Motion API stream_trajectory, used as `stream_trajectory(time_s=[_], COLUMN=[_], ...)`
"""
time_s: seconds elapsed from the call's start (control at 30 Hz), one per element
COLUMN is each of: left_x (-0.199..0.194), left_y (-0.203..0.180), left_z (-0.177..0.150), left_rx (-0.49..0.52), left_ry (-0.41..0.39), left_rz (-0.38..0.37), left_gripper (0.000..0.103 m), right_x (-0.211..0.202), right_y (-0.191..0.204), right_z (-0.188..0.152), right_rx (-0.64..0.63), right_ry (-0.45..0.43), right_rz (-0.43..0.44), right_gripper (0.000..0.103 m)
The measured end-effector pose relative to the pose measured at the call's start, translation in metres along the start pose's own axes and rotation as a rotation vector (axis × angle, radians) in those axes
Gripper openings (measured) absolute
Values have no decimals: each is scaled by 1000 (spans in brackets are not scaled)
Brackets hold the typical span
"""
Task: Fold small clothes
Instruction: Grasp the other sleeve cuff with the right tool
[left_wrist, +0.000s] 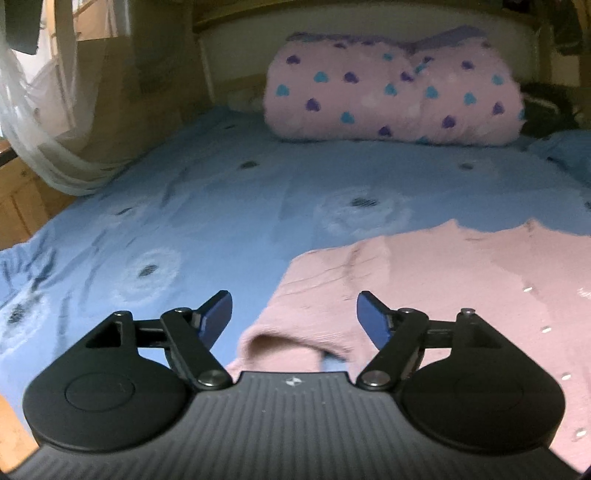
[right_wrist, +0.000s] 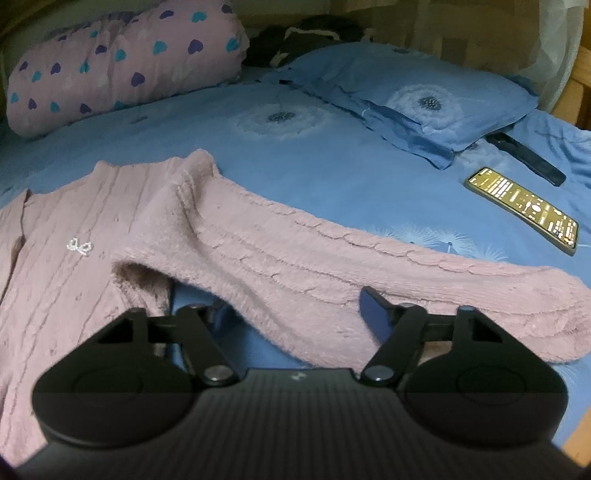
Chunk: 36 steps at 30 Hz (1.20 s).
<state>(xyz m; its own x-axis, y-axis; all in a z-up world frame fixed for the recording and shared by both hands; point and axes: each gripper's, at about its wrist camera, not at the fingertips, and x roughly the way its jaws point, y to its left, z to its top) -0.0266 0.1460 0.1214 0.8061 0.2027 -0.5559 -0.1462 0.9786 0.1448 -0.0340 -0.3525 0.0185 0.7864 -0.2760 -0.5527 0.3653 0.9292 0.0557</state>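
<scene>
The pink cable-knit sweater (right_wrist: 74, 229) lies flat on the blue dandelion-print bed sheet (left_wrist: 221, 184), its front up, one sleeve (right_wrist: 332, 258) stretched toward 3 o'clock in the right wrist view.

Left claw (left_wrist: 294, 317): jaws apart, nothing between the pads; it hangs above the other sleeve's cuff (left_wrist: 280, 343) at 6 o'clock of its view. Right claw (right_wrist: 291, 314): jaws part open, straddling the outstretched sleeve from above; whether the pads press the knit cannot be told, since the left pad is hidden by shadow.

Judgement: the step in hand appears to be folding the sleeves inward over the body. To do it well, the right claw should pinch the sleeve close to the cuff, take both layers, lift only enough to clear the sheet, and lay it straight across the chest without dragging the body askew.

View differences: only the right wrist view shows the lit gold-screened phone (right_wrist: 524, 208) at 2 o'clock, the blue pillow (right_wrist: 424, 96) and the small silver bow ornament (right_wrist: 79, 246). Only the left wrist view shows the white netting (left_wrist: 40, 140) at 10 o'clock. The rolled pink heart-print blanket (left_wrist: 391, 96) appears in both.
</scene>
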Motion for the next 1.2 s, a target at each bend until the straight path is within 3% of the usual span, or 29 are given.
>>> stream_trajectory(time_s=[0.13, 0.3, 0.4, 0.5, 0.57, 0.63, 0.73, 0.97, 1.2], left_x=[1, 16, 32, 44, 52, 60, 71, 87, 87], left_y=[-20, -44, -59, -73, -81, -86, -91, -94, -98], left_z=[1, 2, 2, -1, -4, -7, -13, -28, -31], left_rx=[5, 5, 13, 36, 52, 66, 84, 106, 127], left_ry=[-9, -1, 25, 48, 59, 71, 84, 113, 104], left_rz=[-57, -123, -159, -193, -214, -224, -229, -218, -220], left_gripper=[84, 85, 85, 86, 86, 86, 87, 87, 87], right_x=[-4, -14, -20, -18, -16, -16, -23, -53, -79], right_y=[-3, -14, -19, -22, -26, -29, -31, -24, 23], right_z=[-1, -2, -4, -6, -6, -3, 4, 35, 63], right_rx=[19, 111, 127, 99, 121, 142, 177, 217, 135], right_ry=[-9, 2, 2, -3, -7, -22, -78, -255, -383], right_rz=[-24, -13, -81, -141, -132, -117, -96, -42, 110], right_gripper=[38, 37, 45, 45, 43, 22, 13, 10, 10])
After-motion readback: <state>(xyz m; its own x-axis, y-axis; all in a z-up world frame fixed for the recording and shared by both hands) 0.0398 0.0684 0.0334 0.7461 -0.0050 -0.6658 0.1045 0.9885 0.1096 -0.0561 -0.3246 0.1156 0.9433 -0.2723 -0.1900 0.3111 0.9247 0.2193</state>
